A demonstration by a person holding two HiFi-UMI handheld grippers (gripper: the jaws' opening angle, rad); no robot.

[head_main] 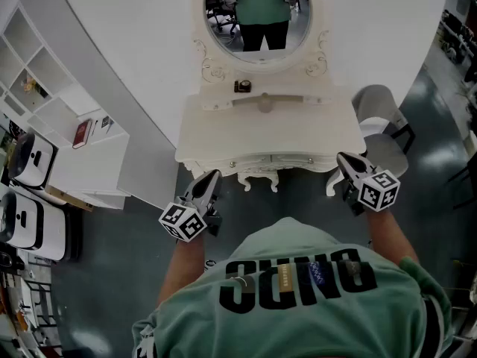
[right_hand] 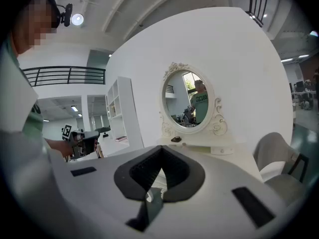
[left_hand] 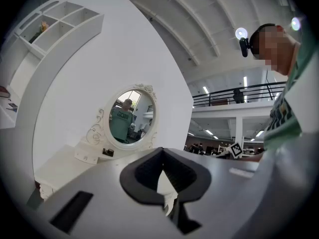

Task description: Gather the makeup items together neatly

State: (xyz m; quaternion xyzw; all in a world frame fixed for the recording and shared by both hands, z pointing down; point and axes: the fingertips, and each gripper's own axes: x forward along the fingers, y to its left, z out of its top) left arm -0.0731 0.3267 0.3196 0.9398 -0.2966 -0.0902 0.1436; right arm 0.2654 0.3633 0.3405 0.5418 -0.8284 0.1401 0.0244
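Observation:
A white vanity table (head_main: 223,136) with an oval mirror (head_main: 257,13) stands ahead of me against the white wall. A small dark makeup item (head_main: 242,86) sits on its raised back ledge, just under the mirror; it also shows in the left gripper view (left_hand: 107,152) and the right gripper view (right_hand: 175,139). My left gripper (head_main: 211,177) hangs before the table's front left corner, jaws shut and empty (left_hand: 162,152). My right gripper (head_main: 344,160) is at the front right corner, also shut on nothing (right_hand: 160,151). Both are short of the tabletop.
A grey chair (head_main: 381,121) stands right of the vanity. At the left are a white shelf unit (head_main: 52,88) holding a red book (head_main: 81,133), and white appliances (head_main: 30,159). The floor is dark grey.

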